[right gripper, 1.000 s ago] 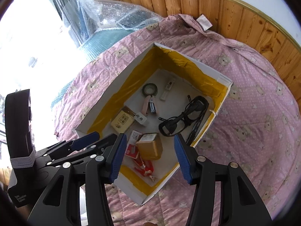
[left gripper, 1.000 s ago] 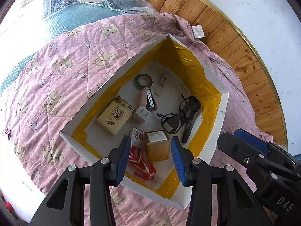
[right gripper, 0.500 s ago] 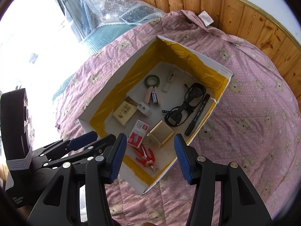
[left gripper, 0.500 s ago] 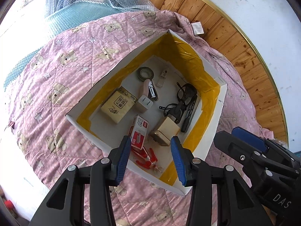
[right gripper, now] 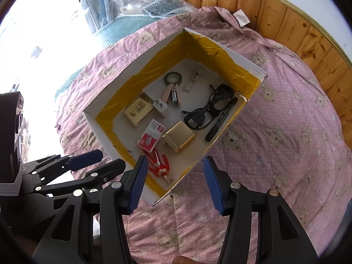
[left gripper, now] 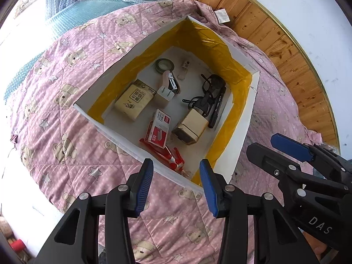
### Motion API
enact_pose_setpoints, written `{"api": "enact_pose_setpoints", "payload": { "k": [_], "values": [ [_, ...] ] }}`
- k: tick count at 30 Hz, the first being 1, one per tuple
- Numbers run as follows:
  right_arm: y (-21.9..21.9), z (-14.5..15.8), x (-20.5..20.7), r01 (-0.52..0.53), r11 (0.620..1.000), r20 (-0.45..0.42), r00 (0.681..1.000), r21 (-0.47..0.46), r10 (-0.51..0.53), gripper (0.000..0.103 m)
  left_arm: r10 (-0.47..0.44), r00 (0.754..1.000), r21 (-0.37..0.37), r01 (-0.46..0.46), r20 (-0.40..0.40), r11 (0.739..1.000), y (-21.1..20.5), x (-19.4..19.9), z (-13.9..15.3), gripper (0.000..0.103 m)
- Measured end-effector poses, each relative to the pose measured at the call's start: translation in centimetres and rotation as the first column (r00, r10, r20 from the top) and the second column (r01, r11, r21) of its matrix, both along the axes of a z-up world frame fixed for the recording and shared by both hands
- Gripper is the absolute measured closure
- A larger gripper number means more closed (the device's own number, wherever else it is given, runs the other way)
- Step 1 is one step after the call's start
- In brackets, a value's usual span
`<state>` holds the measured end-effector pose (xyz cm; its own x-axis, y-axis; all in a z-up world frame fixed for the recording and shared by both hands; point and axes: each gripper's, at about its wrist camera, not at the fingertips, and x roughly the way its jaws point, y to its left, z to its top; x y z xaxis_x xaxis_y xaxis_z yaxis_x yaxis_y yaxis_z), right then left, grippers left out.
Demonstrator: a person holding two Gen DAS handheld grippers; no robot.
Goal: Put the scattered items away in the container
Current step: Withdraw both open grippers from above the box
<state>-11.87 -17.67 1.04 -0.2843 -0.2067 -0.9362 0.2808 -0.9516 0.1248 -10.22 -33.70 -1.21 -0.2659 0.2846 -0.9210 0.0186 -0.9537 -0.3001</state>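
The left tool (left gripper: 176, 184) and the right tool (right gripper: 173, 183) both hang above the near edge of the box (right gripper: 103, 129), each with its fingers spread apart and nothing between them. The box, white outside and lined with yellow tape, sits on a pink quilt (right gripper: 286, 132) printed with bears and stars. All the small things lie on the box floor: a gold tin (right gripper: 179, 138) near the middle, touching the glasses (right gripper: 209, 110) in the left view; a black marker (right gripper: 221, 120) along the right wall beside the glasses; a staple box (right gripper: 150, 136) just left of the tin; red pliers (right gripper: 159, 164) at the near corner; a tissue pack (right gripper: 138, 111) to the left; a white plug (right gripper: 161, 107) beside it; a tape roll (right gripper: 173, 78) and a small white stick (right gripper: 193, 80) toward the far wall. Bubble wrap (right gripper: 140, 2) lies beyond the quilt.
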Motion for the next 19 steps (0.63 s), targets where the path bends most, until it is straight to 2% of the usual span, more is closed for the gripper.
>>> {"api": "enact_pose_setpoints", "payload": {
  "k": [19],
  "values": [
    [0.19, 0.26, -0.25, -0.008, 0.999, -0.031, 0.999, 0.038, 0.009, 0.046, -0.018, 1.0, 0.015, 0.018, -0.009, 1.0, 0.31, 0.02, 0.3, 0.057]
  ]
}}
